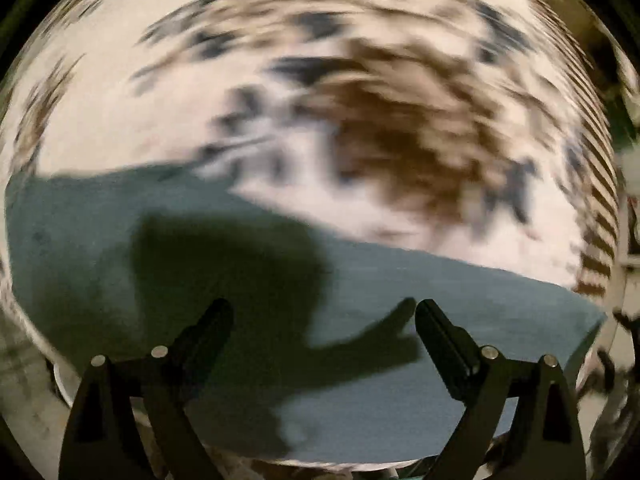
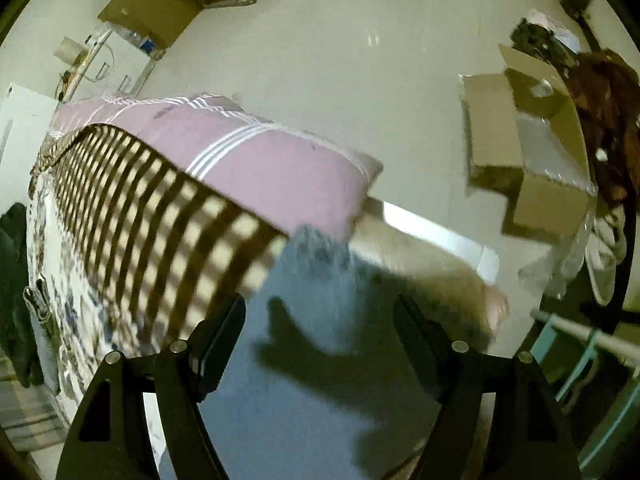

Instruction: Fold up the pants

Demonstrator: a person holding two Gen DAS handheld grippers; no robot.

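at the bottom of your left wrist view, your left gripper (image 1: 324, 312) has its fingers spread wide, with nothing between them. below lie the blue-grey pants (image 1: 460, 300), filling the lower half; past them, in the blurred upper half, runs what looks like a floral bedspread (image 1: 120, 120). your right gripper (image 2: 320, 308) also stands apart and empty over the pants (image 2: 312, 280), at lower centre. beyond, a checked blanket (image 2: 140, 208) at left, a pink pillow (image 2: 260, 160) mid-frame, cardboard boxes (image 2: 532, 160) at right.
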